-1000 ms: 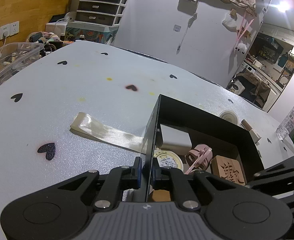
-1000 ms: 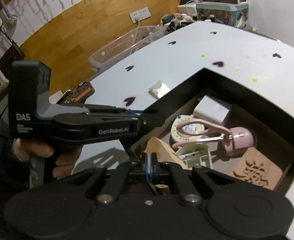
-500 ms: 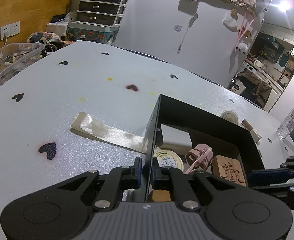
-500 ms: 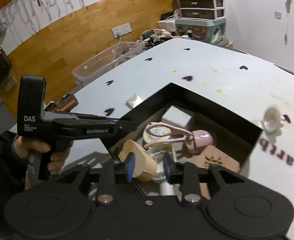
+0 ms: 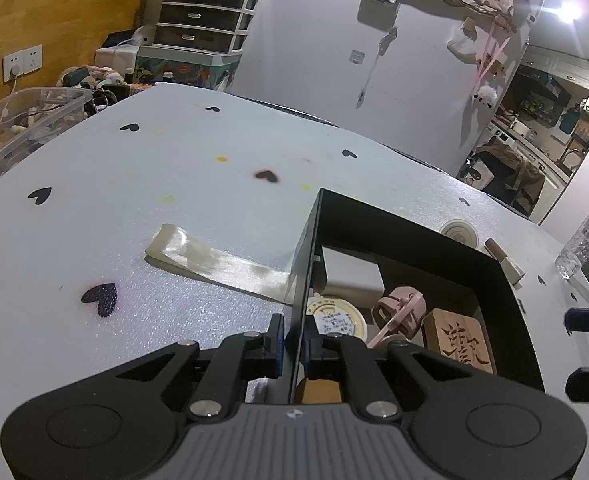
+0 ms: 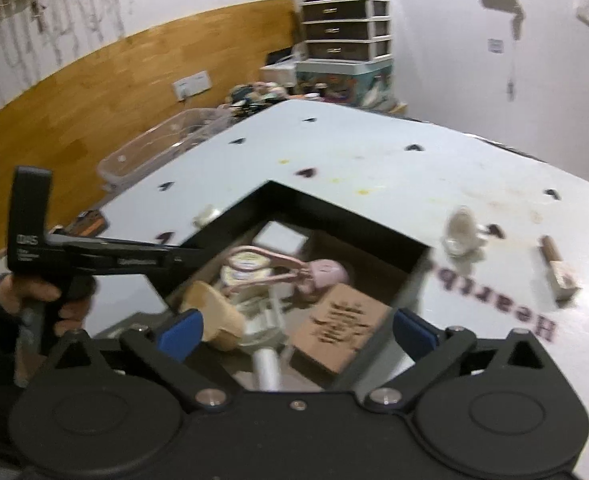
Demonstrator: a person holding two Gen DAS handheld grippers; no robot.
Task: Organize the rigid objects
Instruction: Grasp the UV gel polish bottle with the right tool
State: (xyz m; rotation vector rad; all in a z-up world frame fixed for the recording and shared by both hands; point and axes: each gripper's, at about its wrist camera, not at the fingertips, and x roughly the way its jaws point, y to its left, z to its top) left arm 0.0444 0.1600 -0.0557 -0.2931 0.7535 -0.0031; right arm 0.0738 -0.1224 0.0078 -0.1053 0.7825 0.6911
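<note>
A: Left tongs (image 5: 293, 340) closed narrow on the near wall of the black box (image 5: 506, 300), one finger outside it, one inside. They pin the box to the surface (image 5: 134, 208).

B: Right tongs (image 6: 296, 330) spread wide, holding nothing, above the box's near corner. A tan wooden piece (image 6: 214, 320) lies inside, just beside the left finger.

A: Inside the box: carved wooden block (image 5: 460, 338), pink clip (image 5: 400, 310), round tin (image 5: 336, 318), white block (image 5: 352, 276). All packed toward the near half.

B: Outside the box, beyond its far-right corner: a white round piece (image 6: 462, 230) and, further right, a small brown-and-white piece (image 6: 556, 266). My judgement: these are what remains to collect.

A: Folded tape strip (image 5: 214, 262) lies on the surface against the box's left wall.

B: Advice for the next pickup: keep the left grip firm so the box cannot slide; carry the right tongs over the far wall at full spread and straddle the round piece before closing. Right view is blurred; its exact shape cannot be told.
</note>
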